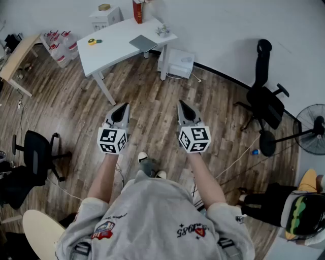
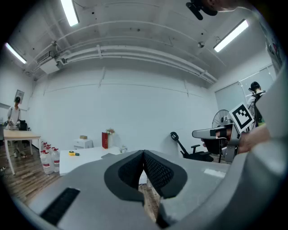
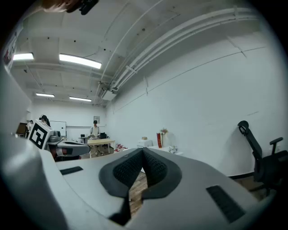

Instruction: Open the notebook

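The grey notebook (image 1: 142,42) lies closed on the white table (image 1: 114,43) at the far side of the room, well ahead of both grippers. I stand on the wood floor and hold both grippers out in front of me at about waist height. My left gripper (image 1: 122,107) is shut, its pads meeting at the tips (image 2: 143,152) with nothing between them. My right gripper (image 1: 182,105) is shut and empty as well (image 3: 143,150). In the left gripper view the notebook (image 2: 110,155) shows as a thin grey slab on the table.
On the table stand a red box (image 1: 137,11), a yellow tape roll (image 1: 92,41) and a small ornament (image 1: 163,31). A white cabinet (image 1: 177,63) sits beside its leg. Black office chairs (image 1: 264,101) (image 1: 38,152), a fan (image 1: 310,129) and water bottles (image 1: 58,45) ring the floor.
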A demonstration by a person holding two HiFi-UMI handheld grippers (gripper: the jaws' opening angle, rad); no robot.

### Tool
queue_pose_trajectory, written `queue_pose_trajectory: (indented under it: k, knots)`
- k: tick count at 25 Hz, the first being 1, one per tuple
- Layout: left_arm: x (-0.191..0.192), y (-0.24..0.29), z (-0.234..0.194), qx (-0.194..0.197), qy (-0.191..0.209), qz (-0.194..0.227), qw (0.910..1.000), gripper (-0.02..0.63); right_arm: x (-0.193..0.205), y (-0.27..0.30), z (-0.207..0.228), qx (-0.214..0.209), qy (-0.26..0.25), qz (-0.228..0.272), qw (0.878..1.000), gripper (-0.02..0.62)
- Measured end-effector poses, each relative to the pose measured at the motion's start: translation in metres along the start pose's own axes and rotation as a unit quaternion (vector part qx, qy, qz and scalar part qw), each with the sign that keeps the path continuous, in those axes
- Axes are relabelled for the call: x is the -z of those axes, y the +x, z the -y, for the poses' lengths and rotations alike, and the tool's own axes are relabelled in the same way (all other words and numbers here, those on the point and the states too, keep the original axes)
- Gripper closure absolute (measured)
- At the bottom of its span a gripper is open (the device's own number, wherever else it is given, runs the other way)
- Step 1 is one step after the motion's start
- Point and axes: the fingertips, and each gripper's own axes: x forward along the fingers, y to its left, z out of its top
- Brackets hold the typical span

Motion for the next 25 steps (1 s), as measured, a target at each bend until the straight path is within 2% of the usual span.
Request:
queue_pose_trajectory:
  k: [8,10,13,18,20,25]
  knots:
    - [-0.002,-0.020,0.036,0.006,-0.004,0.002,1.0000,0.601,-0.005,-0.037,-0.008,-0.040,0.042,0.024,0.998,0.592]
    - [-0.002,-0.020,0.040,0.006,-0.005,0.000,1.0000,0.601,-0.007,-0.042,-0.010,-0.059,0.055,0.031,0.996,0.555]
    - [0.000,-0.021,0.046,0.007,-0.007,-0.002,1.0000,0.601,-0.007,-0.047,-0.010,-0.065,0.051,0.032,0.996,0.500]
    - [0.003,-0.018,0.056,0.006,-0.010,-0.004,0.9999,0.601,-0.003,-0.053,0.003,-0.050,0.064,0.039,0.996,0.321]
    - [0.002,-0.017,0.058,0.007,-0.009,-0.004,0.9999,0.601,-0.003,-0.055,0.007,-0.043,0.062,0.037,0.996,0.296]
    - [0.001,-0.010,0.066,0.016,-0.009,-0.004,0.9998,0.601,0.006,-0.053,0.019,-0.039,0.060,0.028,0.997,0.293]
